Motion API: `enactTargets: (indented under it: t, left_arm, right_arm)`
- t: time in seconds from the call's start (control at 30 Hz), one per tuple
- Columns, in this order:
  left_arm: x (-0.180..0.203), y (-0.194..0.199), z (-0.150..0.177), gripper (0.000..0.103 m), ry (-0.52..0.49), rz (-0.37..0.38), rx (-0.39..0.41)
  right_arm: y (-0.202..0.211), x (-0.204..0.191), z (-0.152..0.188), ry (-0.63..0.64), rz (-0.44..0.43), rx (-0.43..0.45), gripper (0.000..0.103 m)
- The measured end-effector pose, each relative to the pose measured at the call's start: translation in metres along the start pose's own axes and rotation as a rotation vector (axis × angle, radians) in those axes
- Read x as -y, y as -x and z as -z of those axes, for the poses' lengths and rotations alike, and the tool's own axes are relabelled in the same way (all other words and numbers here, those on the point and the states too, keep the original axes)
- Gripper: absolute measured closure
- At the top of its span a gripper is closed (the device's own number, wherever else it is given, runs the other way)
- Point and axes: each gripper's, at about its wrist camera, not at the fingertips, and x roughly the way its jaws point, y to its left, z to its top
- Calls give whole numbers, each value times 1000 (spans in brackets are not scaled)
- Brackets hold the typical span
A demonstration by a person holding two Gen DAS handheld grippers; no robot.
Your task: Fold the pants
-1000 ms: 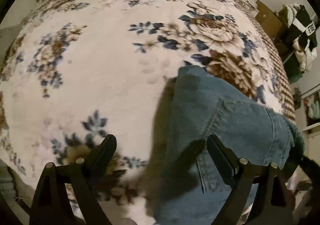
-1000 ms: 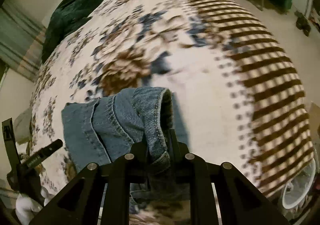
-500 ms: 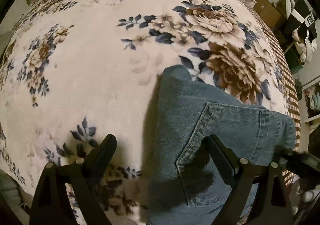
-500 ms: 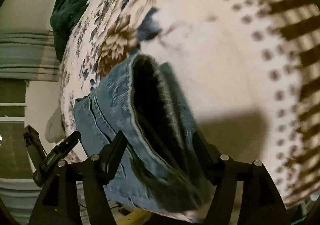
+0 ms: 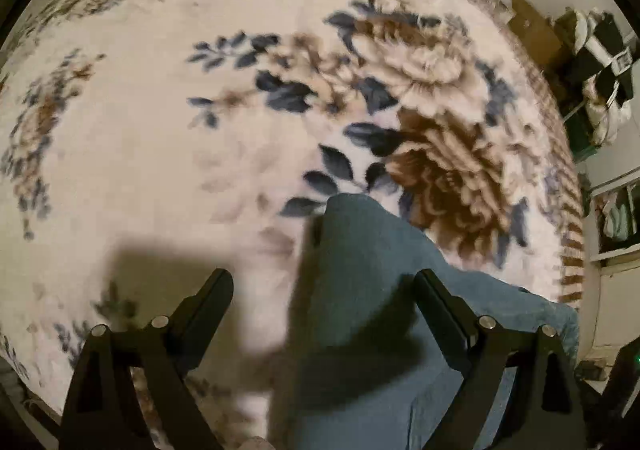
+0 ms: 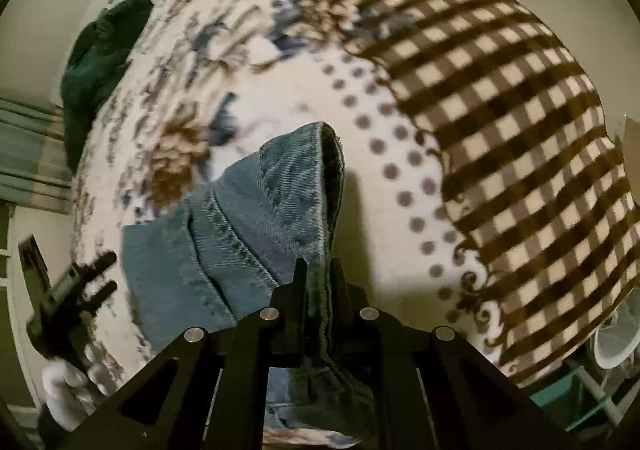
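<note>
Bed with a floral blanket carries the denim pants, lying near its checked edge. The right tool, spread half a second ago, is now clamped on the waistband; the left tool remains wide open, empty, above the denim. Fold lift can begin. No containers clearly identifiable.

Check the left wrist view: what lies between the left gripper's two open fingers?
Left wrist view: between the left gripper's fingers lie floral blanket and the jeans' edge, neither gripped.
</note>
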Motion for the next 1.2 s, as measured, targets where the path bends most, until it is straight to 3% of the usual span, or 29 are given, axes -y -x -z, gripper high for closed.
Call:
enactTargets:
  t: [0.1, 0.17, 0.2, 0.3, 0.47, 0.67, 0.73, 0.77, 0.8, 0.83, 0.93, 1.0, 1.07, 1.13, 1.2]
  left_arm:
    - [-8, -32, -10, 8, 15, -15, -63]
    - [-16, -41, -13, 5, 47, 16, -91]
    - [-18, -39, -13, 5, 47, 23, -95]
    - [-19, -15, -7, 6, 29, 30, -67]
    - [-27, 26, 40, 6, 61, 115, -50]
    - [-19, -1, 90, 6, 94, 175, -160]
    - [-13, -9, 97, 6, 70, 144, -143]
    - [-10, -9, 99, 5, 46, 121, -131]
    - [-8, -10, 99, 5, 10, 90, -112]
    - [-6, -11, 98, 0, -31, 68, -93]
    - [-8, -22, 97, 0, -58, 94, -104]
    - [-11, -20, 94, 0, -43, 107, -119]
    - [-12, -11, 94, 0, -20, 143, -102]
    - [-15, -3, 96, 0, 12, 205, -73]
    - [-16, -3, 101, 0, 25, 244, -61]
  right_arm:
    - [-15, 7, -8, 1, 40, -2, 94]
    - [-34, 9, -13, -15, 34, -27, 91]
    - [-40, 13, -15, -37, 26, -46, 85]
    - [-45, 25, -17, -87, 19, -93, 51]
    - [-11, 55, 8, -208, -59, -97, 37]
    - [-34, 91, 56, -457, -178, -199, 37]
    - [-48, 89, 65, -506, -263, -185, 46]
    - [-51, 87, 67, -506, -258, -173, 55]
    - [-51, 82, 67, -487, -247, -152, 71]
    - [-47, 78, 67, -455, -225, -118, 76]
    - [-33, 68, 63, -345, -134, -65, 80]
    - [-40, 68, 63, -345, -128, -93, 78]
    - [-45, 69, 60, -364, -160, -120, 69]
    - [-47, 71, 59, -380, -201, -141, 38]
    - [-43, 76, 68, -384, -278, -138, 30]
